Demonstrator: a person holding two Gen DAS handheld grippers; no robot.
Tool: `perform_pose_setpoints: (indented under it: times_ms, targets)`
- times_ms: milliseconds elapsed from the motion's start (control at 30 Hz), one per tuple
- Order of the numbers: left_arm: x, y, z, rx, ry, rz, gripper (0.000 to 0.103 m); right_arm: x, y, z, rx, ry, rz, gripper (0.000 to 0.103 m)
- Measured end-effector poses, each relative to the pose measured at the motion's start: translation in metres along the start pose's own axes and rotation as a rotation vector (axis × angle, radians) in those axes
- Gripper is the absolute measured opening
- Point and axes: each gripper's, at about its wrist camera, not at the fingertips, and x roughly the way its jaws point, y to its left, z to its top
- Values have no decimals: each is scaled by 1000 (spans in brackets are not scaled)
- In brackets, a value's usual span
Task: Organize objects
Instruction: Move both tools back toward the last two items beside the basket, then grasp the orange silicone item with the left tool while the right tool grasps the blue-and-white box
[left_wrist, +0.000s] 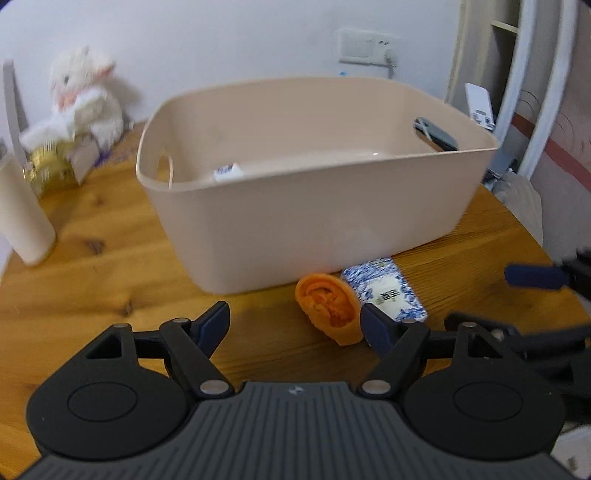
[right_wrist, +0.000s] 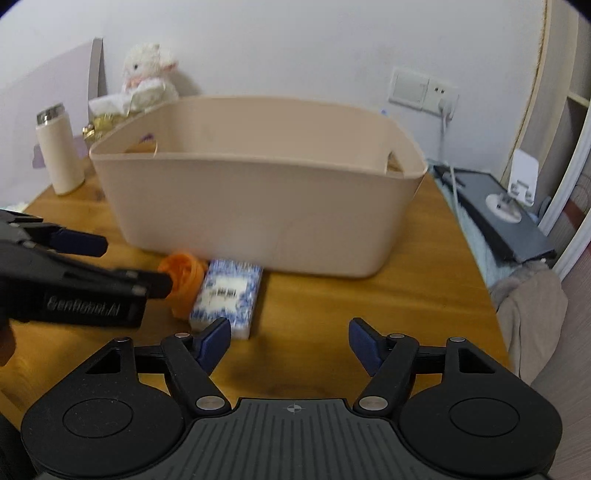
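Hovering low over the counter (right_wrist: 332, 295), the left tool (left_wrist: 293, 325) and right tool (right_wrist: 290, 341) both stand spread and empty. At one o'clock of the left tool lies the orange ear model (left_wrist: 328, 308), probably soft, light rubber: pinch across its rim. Touching it, the blue-patterned packet (right_wrist: 227, 297) looks squashy; its label is unreadable. Beyond stands the beige bin (left_wrist: 314, 177). "GenRobot.AI" marks the left tool.
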Motion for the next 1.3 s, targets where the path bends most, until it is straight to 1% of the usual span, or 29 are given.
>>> perform_pose_setpoints:
  times_ms: [100,300,367,433,567,633,700,767,900,1000,1067,1133,1200,1233,1267,1300]
  targets:
    - [13,7,-5,-48,22,-19,79,7,4,-5,-15,25,9,74]
    - [26,15,-9,-50,45,9,76,20,15,-6,-35,56,54,76]
    - [28,17,-8,-38,54,32,73,25,20,-5,-39,64,67,76]
    - [30,19,-8,-16,68,78,73,29,26,-4,-46,68,74,76]
    - [27,29,-8,-29,69,107,73,37,32,-1,-47,60,77,76]
    - [23,32,-6,-51,56,95,72,41,33,1,-38,49,76,76]
    - [17,34,-5,-79,37,61,74,43,31,3,-30,41,74,76]
    - [9,33,-2,-98,13,36,78,45,29,5,-24,40,72,76]
    - [2,20,4,-86,-26,19,82,44,23,6,-16,34,62,76]
    - [10,12,6,-72,-15,-3,83,44,17,7,-4,32,60,76]
    - [20,7,5,-72,8,3,83,44,15,7,5,29,61,76]
    - [29,7,4,-98,27,17,81,44,14,7,6,22,63,76]
    - [38,8,3,-121,55,5,73,45,14,7,4,12,67,74]
    - [40,8,2,-123,59,2,69,45,15,8,1,8,70,70]
    - [40,7,2,-107,53,16,63,46,16,9,-2,7,74,66]
    - [40,5,3,-89,51,28,58,47,16,9,-6,9,81,56]
